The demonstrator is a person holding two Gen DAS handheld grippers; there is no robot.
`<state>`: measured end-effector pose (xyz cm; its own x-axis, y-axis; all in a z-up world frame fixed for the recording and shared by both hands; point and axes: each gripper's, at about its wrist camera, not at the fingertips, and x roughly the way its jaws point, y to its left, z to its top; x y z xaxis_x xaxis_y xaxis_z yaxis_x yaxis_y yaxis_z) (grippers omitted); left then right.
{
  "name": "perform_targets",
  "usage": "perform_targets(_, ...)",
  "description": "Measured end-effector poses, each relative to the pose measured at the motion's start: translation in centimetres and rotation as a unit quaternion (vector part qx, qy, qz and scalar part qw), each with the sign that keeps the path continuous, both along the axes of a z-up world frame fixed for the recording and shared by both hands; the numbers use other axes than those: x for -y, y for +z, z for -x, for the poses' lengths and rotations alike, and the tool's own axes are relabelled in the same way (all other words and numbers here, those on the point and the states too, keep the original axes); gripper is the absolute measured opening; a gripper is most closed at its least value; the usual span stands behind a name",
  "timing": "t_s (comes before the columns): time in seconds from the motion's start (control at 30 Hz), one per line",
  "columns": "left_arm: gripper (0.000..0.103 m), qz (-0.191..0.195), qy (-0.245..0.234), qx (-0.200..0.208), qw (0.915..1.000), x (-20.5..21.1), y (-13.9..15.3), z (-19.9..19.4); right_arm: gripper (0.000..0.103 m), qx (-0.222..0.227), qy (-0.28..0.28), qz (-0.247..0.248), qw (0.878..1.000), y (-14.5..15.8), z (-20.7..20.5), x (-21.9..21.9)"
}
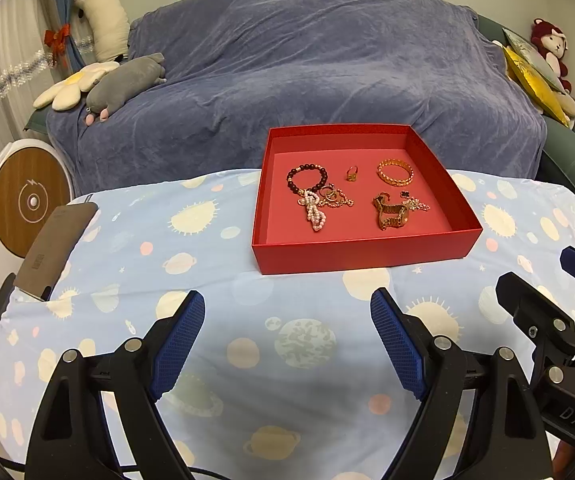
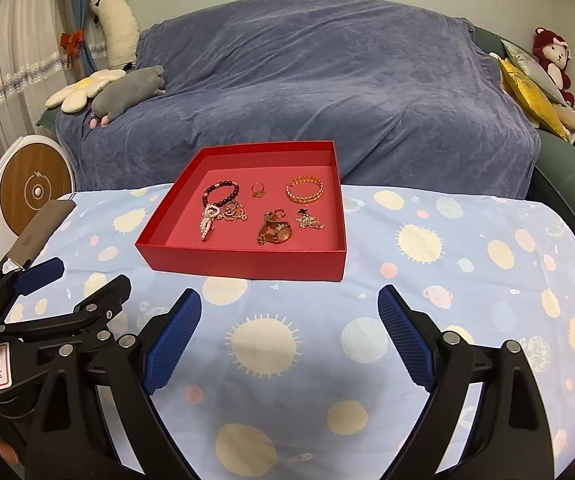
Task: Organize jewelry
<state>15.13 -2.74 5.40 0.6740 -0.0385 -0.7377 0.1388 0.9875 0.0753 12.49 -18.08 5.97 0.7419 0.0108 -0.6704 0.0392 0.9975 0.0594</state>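
nearest: left gripper [image 1: 287,344], blue pads spread wide, nothing between them, held above patterned cloth. right gripper [image 2: 289,340] likewise wide open, nothing held, just beside the left one; each seen at the edge of the other's view.

under both: surface covered with pale blue cloth [image 1: 215,320] printed with suns and planets. brown card-like piece [image 1: 57,246] at the cloth's left edge, partly off it.

further out, toward far edge of the surface: shallow red tray [image 1: 363,250], open top, well apart from both grippers. all jewelry inside:
- back left: dark bead bracelet [image 1: 306,180].
- back middle: small gold ring [image 1: 352,174], standing apart from the rest.
- back right: gold chain bangle [image 1: 394,172].
- front left: pearl piece [image 1: 314,211], touching the bead bracelet's near side; tangled gold chain with rings [image 1: 337,197] just beside it on the right, overlapping.
- front right: gold watch [image 1: 391,213], lying on its side, band curled.
- right of the watch: small gold pendant with a dark clover shape [image 1: 416,202], close to the watch; touching or not, cannot tell.

beyond the surface: sofa under a blue-grey throw [image 1: 307,60]. on its left end a flower cushion [image 1: 73,86] and grey plush [image 1: 127,84]; white cow plush [image 1: 101,12] upright against the curtain. on the right end a gold cushion [image 1: 533,82] and red monkey plush [image 1: 551,46]. round white-and-wood device [image 1: 27,208] at left.
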Motion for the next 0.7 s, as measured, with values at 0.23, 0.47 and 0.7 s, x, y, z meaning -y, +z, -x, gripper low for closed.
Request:
perform_targets(0.23, 0.082, 0.003, 0.003, -0.004, 1.0000, -0.10, 0.04, 0.00, 0.087, 0.000, 0.000, 0.000, 1.000, 0.01, 0.00, 0.02)
perform_targets(0.47, 0.082, 0.004, 0.006, -0.002, 1.0000, -0.22, 0.14, -0.01, 0.088, 0.001, 0.000, 0.000, 1.000, 0.05, 0.02, 0.00)
perform_targets(0.7, 0.082, 0.003, 0.007, -0.001, 1.0000, -0.30, 0.21, -0.03, 0.088, 0.002, 0.000, 0.000, 1.000, 0.09, 0.05, -0.03)
